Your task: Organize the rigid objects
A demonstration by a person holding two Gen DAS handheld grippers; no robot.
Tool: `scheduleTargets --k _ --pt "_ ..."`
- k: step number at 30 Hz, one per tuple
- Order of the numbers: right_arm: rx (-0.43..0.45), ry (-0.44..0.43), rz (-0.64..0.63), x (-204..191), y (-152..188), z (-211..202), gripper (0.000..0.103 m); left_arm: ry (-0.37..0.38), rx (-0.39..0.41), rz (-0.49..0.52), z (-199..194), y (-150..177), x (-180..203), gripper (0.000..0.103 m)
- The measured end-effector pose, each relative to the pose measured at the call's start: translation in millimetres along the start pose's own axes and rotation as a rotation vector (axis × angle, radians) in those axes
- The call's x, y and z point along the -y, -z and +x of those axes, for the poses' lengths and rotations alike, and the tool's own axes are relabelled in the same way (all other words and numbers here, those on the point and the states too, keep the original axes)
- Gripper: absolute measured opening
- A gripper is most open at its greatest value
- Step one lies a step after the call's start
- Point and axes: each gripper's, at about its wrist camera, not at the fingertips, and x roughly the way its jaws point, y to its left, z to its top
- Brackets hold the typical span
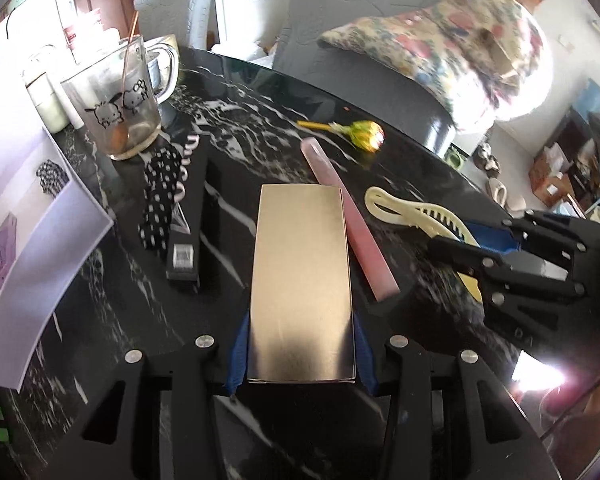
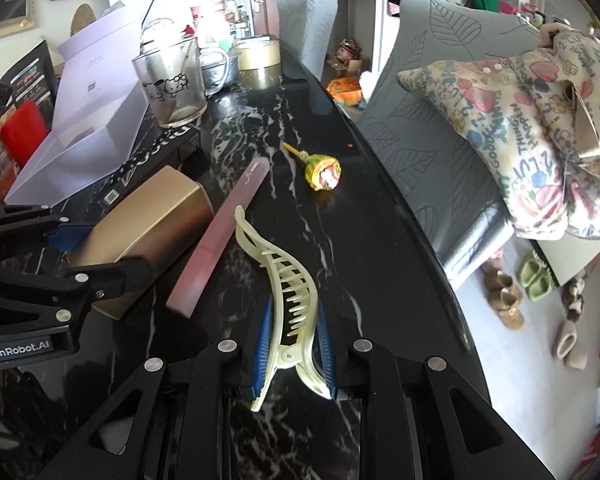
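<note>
- The left gripper (image 1: 300, 344) is clamped on a gold box (image 1: 302, 280); its blue pads press against the box's two long sides near the close end. No earlier view is there to compare.
- The gold box lies lengthwise on the black marbled worktop (image 1: 260, 120), pointing away from the camera.
- A pink bar (image 1: 350, 220) lies flat just beside the box on its right, touching or nearly touching its far corner.
- The right gripper (image 2: 294, 344) is clenched on a cream hair clip (image 2: 288, 292), with the blue pads pinching the clip near its hinge.
- The hair clip's toothed end reaches forward over the worktop, close to the near end of the pink bar (image 2: 220, 236).
- A wrapped lollipop (image 2: 320, 168) lies alone farther along the worktop, well apart from both grippers.
- A glass mug (image 1: 120, 100) with cartoon prints stands at the far left, a thin stick leaning inside it.
- A black box with white lettering (image 1: 184, 208) lies in front of the mug, with a spotted black-and-white item across it.
- A pale lilac box (image 2: 96, 108) stands at the left edge.
- A grey chair (image 2: 440, 120) beyond the worktop carries a patterned cloth bag (image 2: 540, 128).
</note>
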Motion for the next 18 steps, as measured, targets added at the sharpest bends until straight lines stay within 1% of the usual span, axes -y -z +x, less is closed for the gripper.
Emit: scheduleTargets --k 2,7,9,12,13,14,15,18 --pt "-0.005 -0.021 -0.001 -1.4 4.8 -3.7 0.022 0.002 -0.009 0.007 -3.9 6.5 0.9 0.044" --pt "-0.01 -0.022 0.001 -4.0 9.3 -6.6 0.022 0.005 -0.019 -0.002 -4.5 12.0 -2.2 0.045" --pt "-0.013 -0.018 0.002 -4.5 8.4 -5.8 0.023 0.019 -0.056 -0.03 4.1 9.9 -6.1 0.047" --pt "-0.01 0.001 -0.013 -7.8 7.9 -4.4 0.023 -0.003 -0.036 -0.023 6.8 6.5 -4.8 0.049" --pt "-0.008 0.003 -0.017 -8.7 7.8 -3.7 0.025 -0.003 -0.031 -0.02 7.5 6.0 -4.7 0.049" --pt "-0.004 0.002 -0.018 -9.6 8.2 -3.5 0.03 -0.002 -0.022 -0.022 7.5 5.4 -5.2 0.049" --pt "-0.002 0.003 -0.018 -10.2 8.5 -3.3 0.031 0.0 -0.014 -0.027 7.2 5.0 -5.7 0.049" --pt "0.003 0.02 -0.017 -10.7 8.4 -2.4 0.032 0.008 0.001 -0.054 4.3 6.1 -9.9 0.048"
